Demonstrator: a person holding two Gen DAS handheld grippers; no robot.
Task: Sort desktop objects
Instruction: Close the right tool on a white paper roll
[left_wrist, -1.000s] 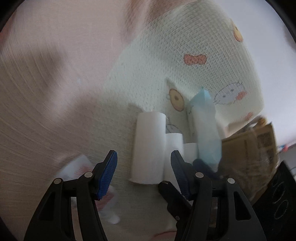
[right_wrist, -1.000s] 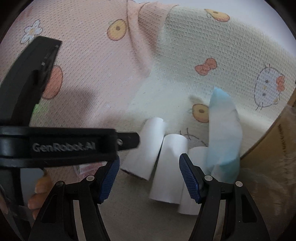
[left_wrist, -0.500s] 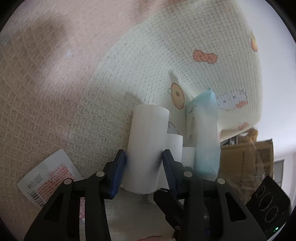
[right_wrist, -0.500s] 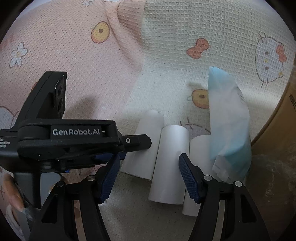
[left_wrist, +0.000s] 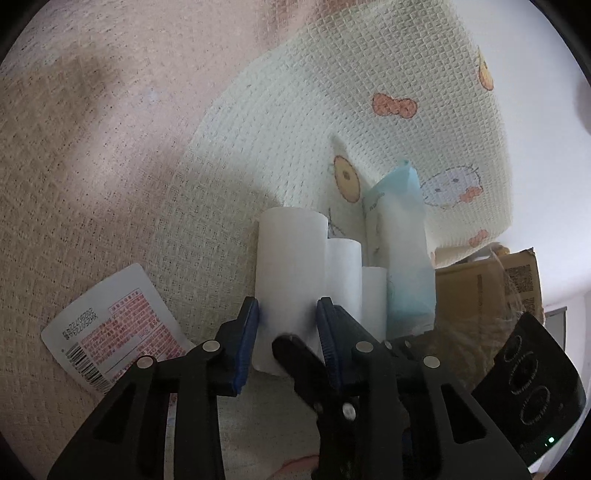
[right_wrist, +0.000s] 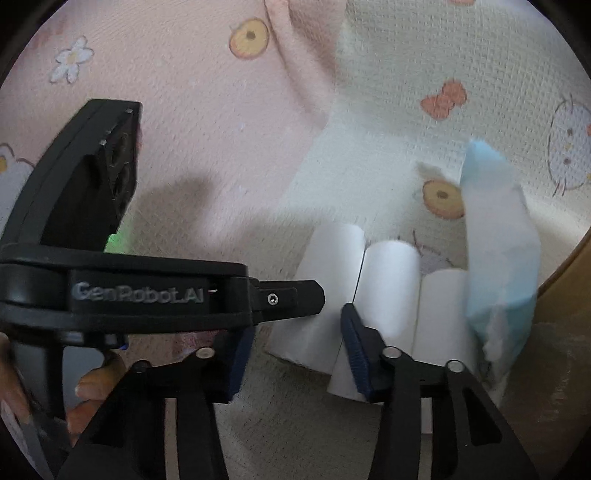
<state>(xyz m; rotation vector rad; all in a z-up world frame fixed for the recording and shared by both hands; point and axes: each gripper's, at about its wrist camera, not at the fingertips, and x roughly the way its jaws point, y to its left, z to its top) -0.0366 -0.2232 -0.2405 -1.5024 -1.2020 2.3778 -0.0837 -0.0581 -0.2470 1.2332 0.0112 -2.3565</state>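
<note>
Both hand-held grippers closing — left (left_wrist: 288, 332) (pads touching) clamps white roll (left_wrist: 291, 273).

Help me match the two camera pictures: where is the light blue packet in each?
Left wrist view: light blue packet right of centre, upright, right of the three white rolls.
Right wrist view: packet at far right, again right of the rolls.
Shared landmark: the rolls.

A home; cartoon-print waffle blanket (left_wrist: 369, 122); cardboard box (left_wrist: 484, 291).

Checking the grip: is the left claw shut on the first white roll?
Shut: the left claw has just been closing, both pads pressing the first white roll.
</note>
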